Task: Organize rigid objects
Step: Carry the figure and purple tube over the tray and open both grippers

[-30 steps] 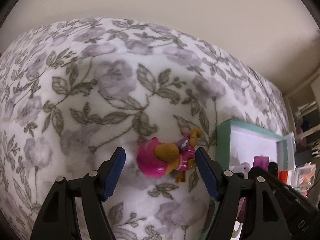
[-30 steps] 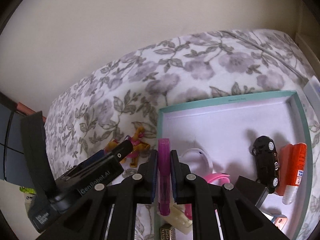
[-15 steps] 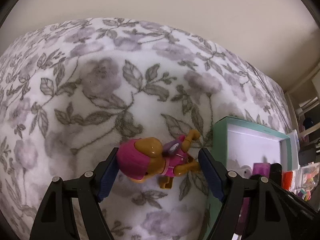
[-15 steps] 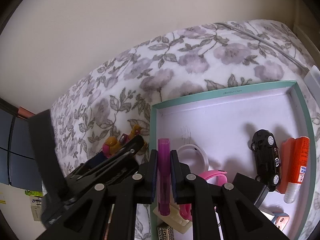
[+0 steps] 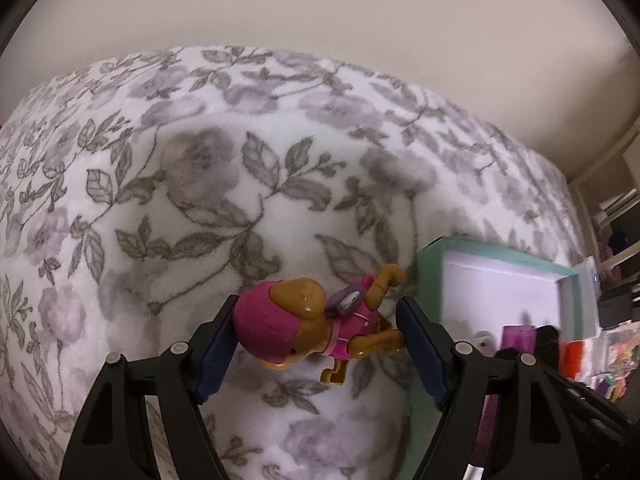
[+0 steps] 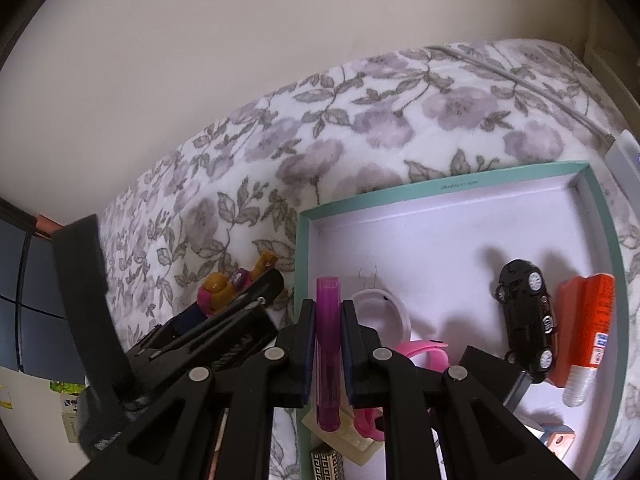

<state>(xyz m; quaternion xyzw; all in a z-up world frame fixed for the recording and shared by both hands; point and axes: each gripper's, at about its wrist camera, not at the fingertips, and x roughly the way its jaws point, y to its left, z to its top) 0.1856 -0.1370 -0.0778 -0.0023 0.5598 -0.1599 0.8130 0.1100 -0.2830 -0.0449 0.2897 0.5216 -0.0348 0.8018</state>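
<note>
1. Right gripper [image 6: 327,344]: jaws clamped on a translucent purple plastic tube [image 6: 327,344], held lengthwise between the blue pads, over the near-left corner of the box.
2. Below it, near edge of the box: cream ridged plastic piece [image 6: 352,436], small black-and-white Greek-key patterned box [image 6: 326,465], pink plastic band [image 6: 428,354]. How they overlap I cannot tell.
3. Left gripper [image 5: 316,344]: jaws wide apart, straddling a toy dog figure with pink cap, pink suit and tan plastic body [image 5: 308,330]. Left pad [image 5: 214,360] sits right at the cap; actual contact I cannot tell. Right pad is just beside the legs. Toy lies on its side on the blanket, not lifted.
4. Toy sits just left of the box's left wall, outside the box; right wrist view shows the same.
5. Shallow rectangular cardboard box, teal rim, white inside [image 6: 440,192]: rests on the white fleece blanket with grey-purple floral print [image 5: 200,184].
6. Mid box: white plastic ring [image 6: 394,308] just beyond the right gripper's tips.
7. Right side of box: black toy car [image 6: 526,320], wheels facing sideways; orange tube with clear cap [image 6: 586,328] just beside it along the right wall.
8. Far: blanket runs to a plain cream wall [image 5: 320,12].
</note>
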